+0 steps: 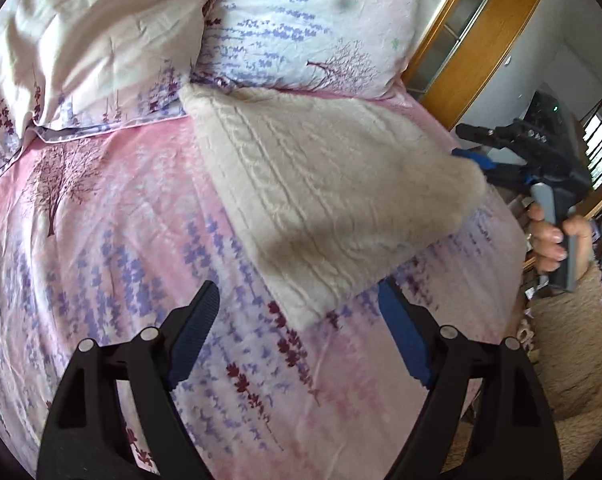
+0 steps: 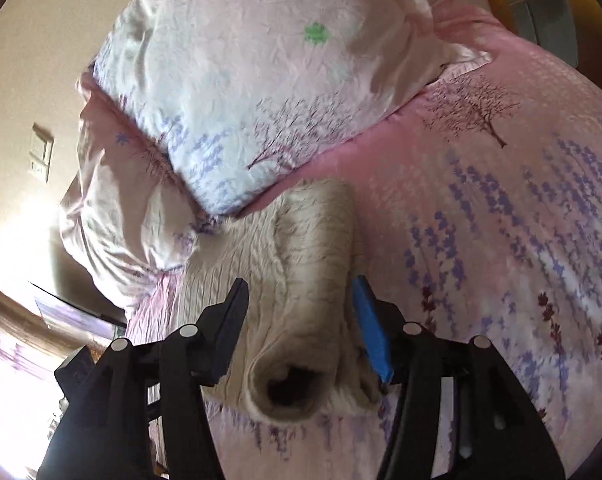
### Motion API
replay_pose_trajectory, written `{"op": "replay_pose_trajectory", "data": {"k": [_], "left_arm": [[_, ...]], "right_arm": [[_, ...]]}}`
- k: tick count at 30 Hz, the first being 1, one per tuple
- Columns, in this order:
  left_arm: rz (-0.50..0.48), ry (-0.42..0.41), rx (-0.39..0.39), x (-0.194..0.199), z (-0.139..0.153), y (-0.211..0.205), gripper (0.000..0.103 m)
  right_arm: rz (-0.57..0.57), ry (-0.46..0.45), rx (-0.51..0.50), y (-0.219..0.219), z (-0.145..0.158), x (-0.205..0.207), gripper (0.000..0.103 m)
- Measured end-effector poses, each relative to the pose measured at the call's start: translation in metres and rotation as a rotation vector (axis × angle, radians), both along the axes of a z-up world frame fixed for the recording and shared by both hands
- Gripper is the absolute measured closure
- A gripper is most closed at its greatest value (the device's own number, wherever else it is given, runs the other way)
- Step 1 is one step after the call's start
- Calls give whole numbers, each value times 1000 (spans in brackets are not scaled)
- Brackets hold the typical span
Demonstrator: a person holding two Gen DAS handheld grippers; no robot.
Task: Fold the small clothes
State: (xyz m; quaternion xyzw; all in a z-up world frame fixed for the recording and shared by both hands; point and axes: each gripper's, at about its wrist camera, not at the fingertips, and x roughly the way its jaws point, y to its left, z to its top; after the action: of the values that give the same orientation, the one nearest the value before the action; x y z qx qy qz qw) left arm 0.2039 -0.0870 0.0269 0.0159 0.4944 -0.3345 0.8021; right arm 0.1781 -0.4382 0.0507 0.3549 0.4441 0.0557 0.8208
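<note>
The cream knit sweater (image 1: 325,184) lies on the bed (image 1: 101,220), its sleeve (image 2: 313,280) folded in. The right hand-held gripper (image 2: 301,308) straddles that sleeve, jaws apart and not pinching; the left hand-held gripper (image 1: 297,312) is open and empty at six o'clock. Next comes gripping the near hem, I judge.

Black tool (image 1: 293,336) frames, blue ribbed pads (image 1: 401,340), silver rivets, fuzzy beige sleeve (image 1: 569,344)

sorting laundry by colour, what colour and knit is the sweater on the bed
Cream sweater with a cable-knit pattern, clearest in the left wrist view.

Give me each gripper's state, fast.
Left gripper: open, empty, above the bedspread.
Right gripper: open, jaws around the cream sweater sleeve, pads not pressing it.
</note>
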Motion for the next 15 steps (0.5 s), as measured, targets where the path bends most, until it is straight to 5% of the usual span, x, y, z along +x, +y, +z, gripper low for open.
{"op": "replay_pose_trajectory", "data": {"k": [4, 7, 11, 13, 15], "left_arm": [[5, 46, -17, -3, -11, -1, 37], [8, 84, -25, -1, -20, -6, 49], [21, 114, -58, 1, -26, -10, 64], [36, 102, -60, 2, -27, -10, 83], [43, 122, -101, 3, -26, -3, 88]], "right_arm": [[48, 62, -69, 19, -3, -2, 49], [51, 65, -91, 25, -8, -3, 66], [59, 37, -89, 25, -9, -9, 86], [37, 4, -106, 23, -4, -13, 88], [5, -58, -105, 18, 10, -18, 89]]}}
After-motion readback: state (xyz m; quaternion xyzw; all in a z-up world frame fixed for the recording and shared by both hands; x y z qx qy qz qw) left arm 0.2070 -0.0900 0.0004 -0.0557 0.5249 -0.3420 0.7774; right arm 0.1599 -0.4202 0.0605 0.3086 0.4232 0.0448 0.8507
